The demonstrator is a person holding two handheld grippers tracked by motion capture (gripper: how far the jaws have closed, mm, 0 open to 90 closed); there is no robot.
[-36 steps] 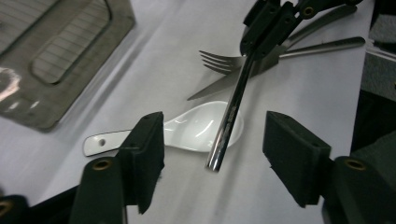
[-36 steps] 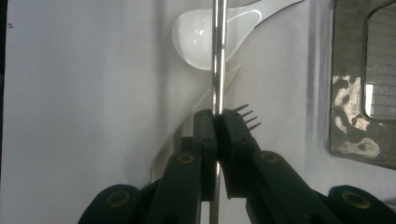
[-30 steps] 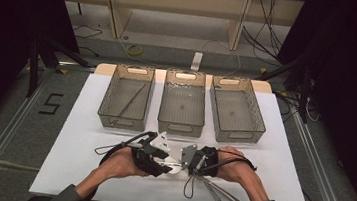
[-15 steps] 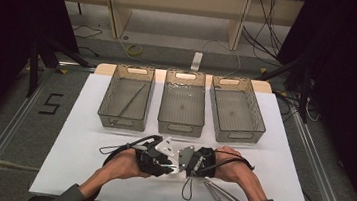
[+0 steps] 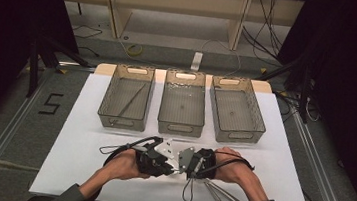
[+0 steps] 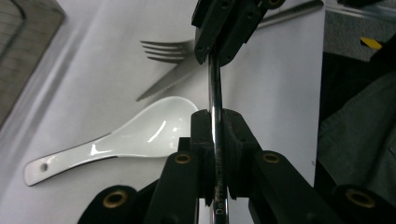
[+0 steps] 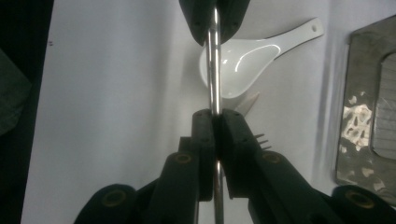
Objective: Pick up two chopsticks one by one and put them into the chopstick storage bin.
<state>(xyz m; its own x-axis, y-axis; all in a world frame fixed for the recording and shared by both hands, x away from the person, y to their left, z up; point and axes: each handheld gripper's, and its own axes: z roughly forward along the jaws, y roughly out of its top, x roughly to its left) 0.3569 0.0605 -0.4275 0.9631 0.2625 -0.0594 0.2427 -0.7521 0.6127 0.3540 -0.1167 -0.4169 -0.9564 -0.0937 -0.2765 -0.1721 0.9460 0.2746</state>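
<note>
A thin shiny metal stick point(image 6: 215, 84) is held level between both grippers above the white mat. My left gripper point(image 6: 215, 116) is shut on one end; its jaws have just been closing with the stick between them. My right gripper point(image 7: 215, 114) is shut on the other end of the stick point(image 7: 214, 70). In the high view the left gripper point(image 5: 172, 166) and right gripper point(image 5: 184, 165) meet tip to tip at the front middle. Below the stick lie a white ceramic spoon point(image 6: 140, 135), a fork point(image 6: 163, 50) and a knife point(image 6: 163, 84).
Three clear grey bins stand in a row at the back: left bin point(image 5: 123, 123), middle bin point(image 5: 179, 129), right bin point(image 5: 240, 135). A thin stick point(image 5: 131, 100) lies in the left bin. Metal cutlery point(image 5: 222, 193) lies near the right forearm. The mat's front edge is close.
Both hands keep their place at the front middle of the mat, tips together. The high view is too coarse to show the jaws moving.
</note>
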